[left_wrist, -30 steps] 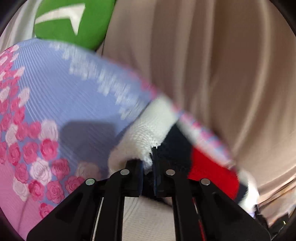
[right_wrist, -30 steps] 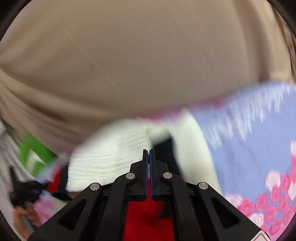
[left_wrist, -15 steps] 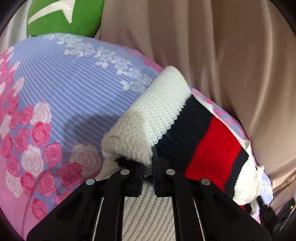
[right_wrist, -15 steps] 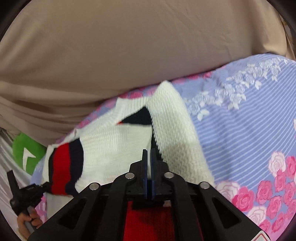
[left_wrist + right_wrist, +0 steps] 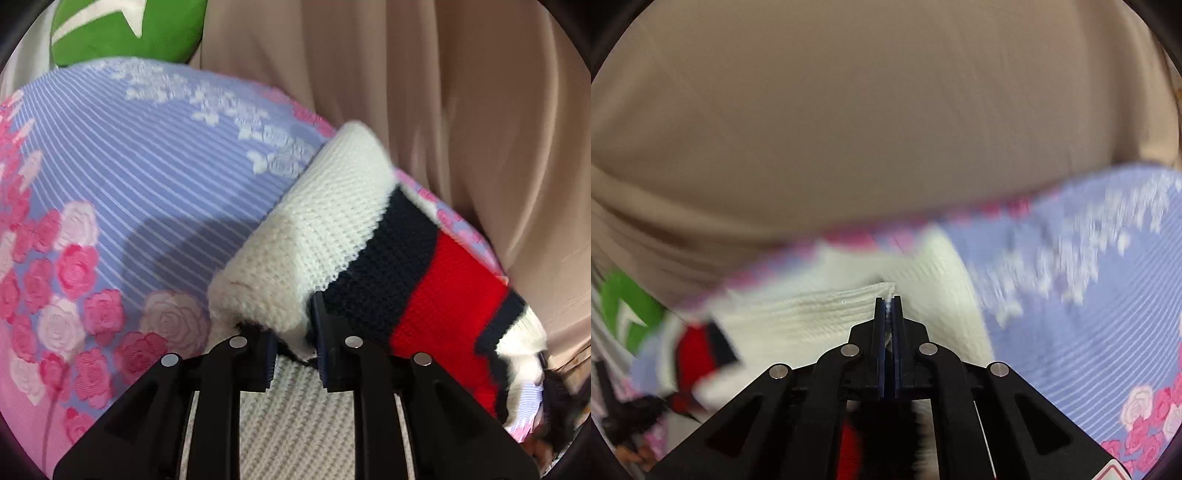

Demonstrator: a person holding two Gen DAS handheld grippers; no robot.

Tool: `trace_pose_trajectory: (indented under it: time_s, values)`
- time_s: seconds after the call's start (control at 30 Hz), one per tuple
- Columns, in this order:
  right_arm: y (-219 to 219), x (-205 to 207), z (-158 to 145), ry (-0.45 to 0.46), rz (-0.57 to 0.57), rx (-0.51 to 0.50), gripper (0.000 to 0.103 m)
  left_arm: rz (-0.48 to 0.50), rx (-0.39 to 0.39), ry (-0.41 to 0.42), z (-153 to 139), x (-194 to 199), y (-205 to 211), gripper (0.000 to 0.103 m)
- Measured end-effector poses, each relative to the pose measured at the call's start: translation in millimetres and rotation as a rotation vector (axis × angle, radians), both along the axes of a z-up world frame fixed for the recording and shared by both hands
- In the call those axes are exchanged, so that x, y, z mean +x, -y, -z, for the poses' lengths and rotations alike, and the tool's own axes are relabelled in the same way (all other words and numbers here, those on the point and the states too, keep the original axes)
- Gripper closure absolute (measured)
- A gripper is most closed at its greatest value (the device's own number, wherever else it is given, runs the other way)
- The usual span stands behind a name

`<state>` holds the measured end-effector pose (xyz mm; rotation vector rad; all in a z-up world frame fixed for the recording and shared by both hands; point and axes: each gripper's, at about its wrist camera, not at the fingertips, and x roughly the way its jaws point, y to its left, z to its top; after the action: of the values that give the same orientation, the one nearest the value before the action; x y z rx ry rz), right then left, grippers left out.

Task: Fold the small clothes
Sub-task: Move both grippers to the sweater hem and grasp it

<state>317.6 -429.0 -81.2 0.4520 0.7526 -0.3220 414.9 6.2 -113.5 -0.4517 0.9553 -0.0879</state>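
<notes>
Our left claw [image 5: 293,339] is easing its jaws apart, and a rolled fold of the knitted sweater [image 5: 332,236] sits between its pads; the white knit bulges in the gap and seems to touch both pads, though we cannot say how firmly they press. Our right claw [image 5: 887,306] is clenched, with a thin edge of the sweater's white knit [image 5: 820,314] pinched between its tips.

The sweater lies on a bed sheet [image 5: 147,177], lilac with thin white stripes and pink and white roses. From the left claw's camera the folded part runs up and to the right toward the far edge of the bed: a white band, then a dark navy stripe [image 5: 384,266], a red stripe [image 5: 447,299], another navy edge and a white cuff. More white knit lies flat beneath the left claw.

A beige curtain [image 5: 443,103] hangs just behind the bed's far edge. A green cushion [image 5: 129,26] with a white arrow-like mark rests at the bed's far left corner. We can read no brand, label or lettering anywhere. The right camera's view is blurred.
</notes>
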Motion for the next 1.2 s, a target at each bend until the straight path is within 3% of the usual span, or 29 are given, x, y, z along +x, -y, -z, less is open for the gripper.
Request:
trace_pose_trajectory:
  time_s: [0.03, 0.1, 0.2, 0.27, 0.4, 0.53, 0.63, 0.77, 0.87, 0.93, 0.97, 1.0, 1.2]
  values:
    - [1, -2, 8, 0.010, -0.007, 0.001, 0.101, -0.002, 0.017, 0.006, -1, 0, 2, 0.086]
    - [-8, -8, -10, 0.003, -0.004, -0.038, 0.100, 0.013, 0.048, -0.002, -4, 0, 6, 0.085]
    - [-28, -53, -48, 0.122, -0.019, -0.041, 0.093, 0.039, 0.001, 0.003, -16, -14, -2, 0.083]
    - [-42, -94, -55, 0.113, -0.045, -0.039, 0.084, 0.066, 0.022, 0.021, -29, -38, -10, 0.062]
    - [-59, -186, -33, 0.004, -0.071, 0.074, 0.075, 0.152, 0.111, 0.011, -40, -105, -29, 0.051]
    - [-84, -294, -2, -0.191, -0.076, 0.117, 0.064, 0.234, 0.178, -0.117, -24, -188, -57, 0.050]
    - [-115, -356, 11, -0.306, -0.104, 0.119, 0.061, 0.225, 0.155, -0.234, -17, -243, -78, 0.048]
    - [-153, -423, 2, -0.391, -0.110, 0.099, 0.060, 0.166, 0.119, -0.309, -22, -307, -107, 0.048]
    - [-164, -438, -10, -0.410, -0.119, 0.027, 0.060, 0.162, 0.156, -0.299, -31, -332, -116, 0.045]
    - [-160, -426, -18, -0.347, -0.115, -0.016, 0.052, 0.168, 0.132, -0.258, -36, -327, -113, 0.039]
    - [-157, -419, -18, -0.318, -0.104, -0.028, 0.040, 0.175, 0.129, -0.240, -35, -321, -109, 0.038]
    - [-152, -407, -15, -0.291, -0.099, -0.018, 0.035, 0.185, 0.120, -0.222, -33, -313, -104, 0.038]
    - [-136, -352, 27, -0.233, -0.067, 0.051, 0.035, 0.203, 0.092, -0.204, -1, -276, -79, 0.034]
